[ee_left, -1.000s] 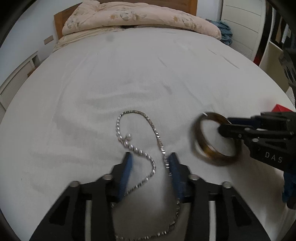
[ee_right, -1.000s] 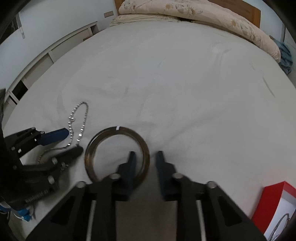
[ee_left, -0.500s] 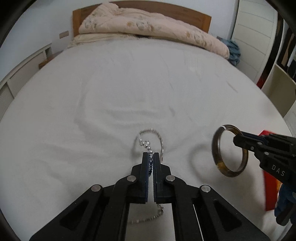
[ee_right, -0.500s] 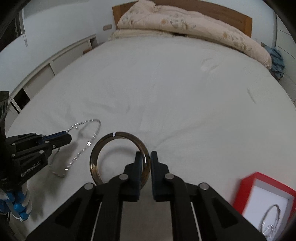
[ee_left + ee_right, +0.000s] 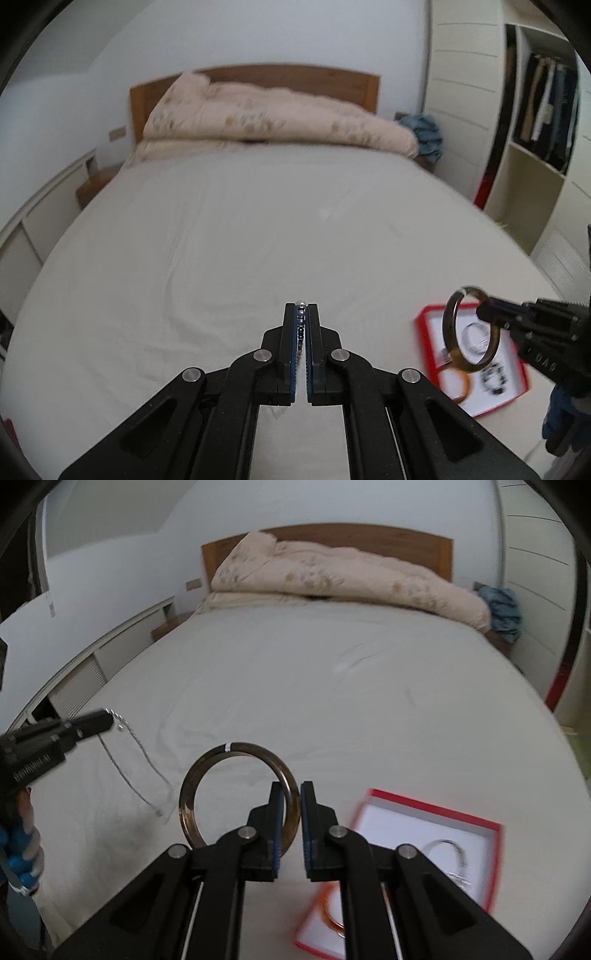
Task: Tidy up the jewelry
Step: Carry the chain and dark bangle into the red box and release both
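My left gripper is shut on a silver bead necklace; in the right wrist view the necklace hangs from the left gripper above the white bed sheet. My right gripper is shut on the rim of a brown bangle and holds it in the air; the bangle also shows in the left wrist view, over a red jewelry box. The box lies on the sheet at lower right and holds an orange bangle and a silver bracelet.
The white bed sheet fills the view, with a folded floral quilt and a wooden headboard at the far end. A wardrobe with hanging clothes stands on the right. A blue cloth lies by the quilt.
Both grippers shut and lifted off the sheet: the left closed on the necklace and raised it, the right closed on the bangle and raised it. The red box came into fuller view.
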Tool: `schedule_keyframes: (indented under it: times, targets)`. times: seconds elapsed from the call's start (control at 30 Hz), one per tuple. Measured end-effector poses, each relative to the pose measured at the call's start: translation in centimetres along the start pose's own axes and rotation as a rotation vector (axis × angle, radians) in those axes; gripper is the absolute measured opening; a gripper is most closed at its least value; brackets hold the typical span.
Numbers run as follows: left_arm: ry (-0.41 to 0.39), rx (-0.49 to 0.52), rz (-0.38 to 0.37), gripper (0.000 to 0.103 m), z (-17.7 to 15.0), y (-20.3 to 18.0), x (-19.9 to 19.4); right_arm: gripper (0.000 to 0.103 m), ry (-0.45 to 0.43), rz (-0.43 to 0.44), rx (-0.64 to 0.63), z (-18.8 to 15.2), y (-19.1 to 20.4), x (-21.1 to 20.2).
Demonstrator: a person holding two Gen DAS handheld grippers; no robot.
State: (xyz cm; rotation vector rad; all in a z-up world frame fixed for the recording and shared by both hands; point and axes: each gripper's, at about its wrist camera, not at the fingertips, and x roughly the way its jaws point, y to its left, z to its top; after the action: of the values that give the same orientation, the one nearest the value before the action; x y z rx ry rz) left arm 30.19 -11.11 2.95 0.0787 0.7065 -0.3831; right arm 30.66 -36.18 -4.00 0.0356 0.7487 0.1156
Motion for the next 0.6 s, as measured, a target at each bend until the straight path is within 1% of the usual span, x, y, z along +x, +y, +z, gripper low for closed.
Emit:
schedule_keyframes:
  times: [0.13,0.3,0.4,0.47,0.6]
  targets:
    - [-0.058,0.022,-0.054,0.003,2.7,-3.9,-2.5,0.008,-0.039,-0.061,0.022,-0.5,-3.4,-4.6]
    - [-0.083,0.054,-0.127,0.003,4.7,-9.5,-3.0,0.008,-0.053,-0.124,0.042,-1.0,-7.5,-7.9]
    - [-0.074,0.085,-0.165,0.003,5.3,-13.0,-2.1,0.008,-0.053,-0.154,0.061,-1.7,-10.1,-8.8]
    - [-0.059,0.110,-0.189,0.003,5.4,-15.4,-0.8,0.008,-0.048,-0.167,0.071,-1.9,-11.6,-8.7]
    - [-0.010,0.140,-0.220,0.003,5.1,-19.2,3.0,0.008,-0.022,-0.186,0.095,-2.6,-14.8,-7.0]
